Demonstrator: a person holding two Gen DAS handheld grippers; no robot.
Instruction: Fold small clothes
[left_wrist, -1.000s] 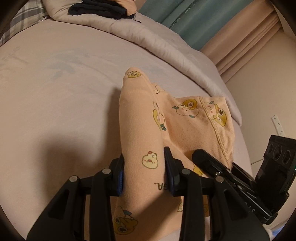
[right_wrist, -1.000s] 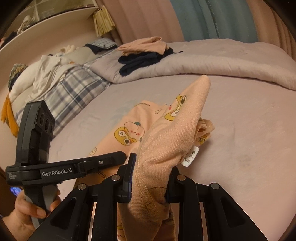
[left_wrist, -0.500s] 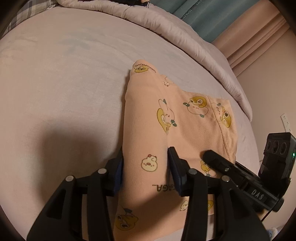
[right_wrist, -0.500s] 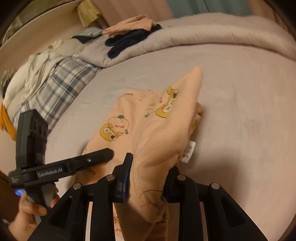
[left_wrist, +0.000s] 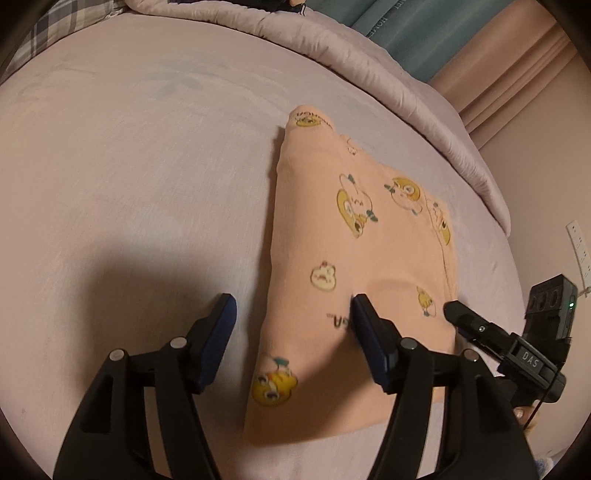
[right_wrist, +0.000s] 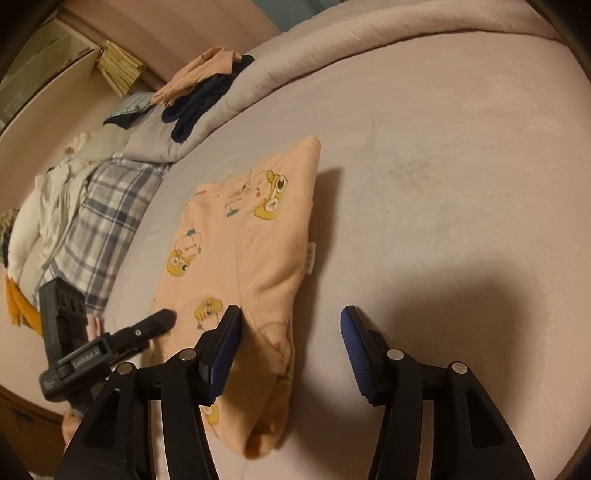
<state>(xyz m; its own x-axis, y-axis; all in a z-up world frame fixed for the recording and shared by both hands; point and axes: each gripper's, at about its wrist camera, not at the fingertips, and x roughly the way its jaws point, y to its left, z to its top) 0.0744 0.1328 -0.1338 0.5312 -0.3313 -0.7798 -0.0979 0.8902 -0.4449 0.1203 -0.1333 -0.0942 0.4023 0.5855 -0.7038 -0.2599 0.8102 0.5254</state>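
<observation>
We find the left tool (left_wrist: 291, 306) angled down, jaws opening, released. The right tool (right_wrist: 291, 317) is likewise angled down, opening, gripping nothing. Beneath both lies a pale bed (left_wrist: 129, 166) with a rolled quilt (left_wrist: 369, 51) beyond. The folded peach garment (left_wrist: 354, 266) lies flat, partly between each tool's fingers.

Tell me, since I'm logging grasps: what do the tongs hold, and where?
Nothing. Both tongs, left and right, are opening; the peach garment lies released on the bed.
</observation>
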